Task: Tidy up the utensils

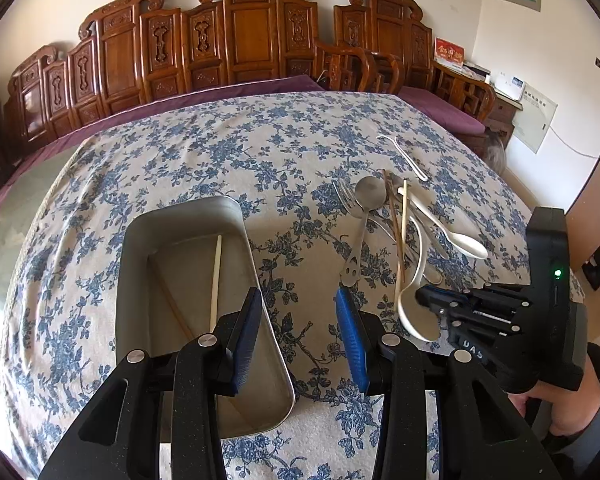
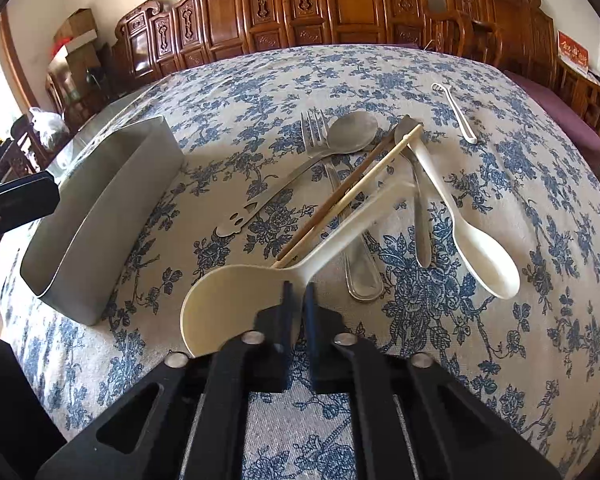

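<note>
Surface (image 1: 204, 152) with blue floral cloth is carrying everything. Metal tray (image 1: 137, 240) is sitting left of the utensil pile, well apart from it, holding a pale chopstick (image 1: 216, 280) and a darker one (image 1: 172, 304). Left hand-held gripper (image 1: 296, 336) is hovering over the tray's right rim, jaws wide apart, gripping nothing. Right hand-held gripper (image 2: 298, 308) is sitting at the bowl end of the cream rice paddle (image 2: 236, 304), jaws nearly together; probably pinching its edge, but contact is hidden. Pile beside it: white plastic spoon (image 2: 480, 256), steel spoon (image 2: 350, 132), steel fork (image 2: 316, 132), crossed chopstick pair (image 2: 352, 188), lying tangled and touching. Small white fork (image 2: 456, 112) is lying apart, farther back.
</note>
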`<state>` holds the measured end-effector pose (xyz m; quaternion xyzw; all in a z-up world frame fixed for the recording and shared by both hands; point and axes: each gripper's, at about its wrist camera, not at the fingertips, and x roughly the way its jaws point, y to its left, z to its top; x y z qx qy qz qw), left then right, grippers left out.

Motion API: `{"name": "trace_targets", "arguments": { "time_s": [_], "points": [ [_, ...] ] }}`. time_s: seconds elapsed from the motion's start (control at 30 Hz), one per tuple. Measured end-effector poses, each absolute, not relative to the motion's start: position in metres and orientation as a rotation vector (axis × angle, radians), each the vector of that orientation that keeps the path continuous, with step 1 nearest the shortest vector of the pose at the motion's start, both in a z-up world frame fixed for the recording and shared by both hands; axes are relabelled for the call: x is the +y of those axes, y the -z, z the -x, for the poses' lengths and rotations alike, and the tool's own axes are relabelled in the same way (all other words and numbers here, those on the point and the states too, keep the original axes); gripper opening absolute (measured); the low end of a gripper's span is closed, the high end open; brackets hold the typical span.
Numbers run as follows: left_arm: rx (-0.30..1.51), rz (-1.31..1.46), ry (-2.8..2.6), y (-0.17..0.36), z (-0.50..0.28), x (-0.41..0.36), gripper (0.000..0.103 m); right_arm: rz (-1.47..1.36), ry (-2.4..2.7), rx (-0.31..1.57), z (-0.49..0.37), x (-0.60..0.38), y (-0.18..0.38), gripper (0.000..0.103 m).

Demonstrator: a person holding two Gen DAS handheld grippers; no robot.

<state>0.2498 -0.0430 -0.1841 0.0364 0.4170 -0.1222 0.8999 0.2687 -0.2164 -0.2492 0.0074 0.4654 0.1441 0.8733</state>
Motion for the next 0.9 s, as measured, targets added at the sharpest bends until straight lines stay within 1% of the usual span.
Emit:
{"name": "trace_targets", "arguments": {
  "time_s": [0.17, 0.53, 0.83, 0.9],
  "points": [
    [0.864, -0.083, 0.25, 0.185, -0.249, -0.045, 0.037, -0.021, -0.306, 0.969, -0.263, -0.223, 0.243, 0.002],
    [0.87, -0.104, 0.279, 0.189, -0.252, -0.06, 0.037, -0.051, -0.281, 0.876, -0.26, -0.267, 0.216, 0.001],
    [0.886, -0.164, 0.321, 0.19, -0.267, -0.094, 0.036, -0.071, -0.276, 0.871, -0.28, -0.292, 0.217, 0.001],
    [0.895, -0.163, 0.337, 0.194, -0.273, -0.103, 0.035, -0.074, -0.276, 0.889, -0.286, -0.295, 0.222, 0.001]
  ]
}}
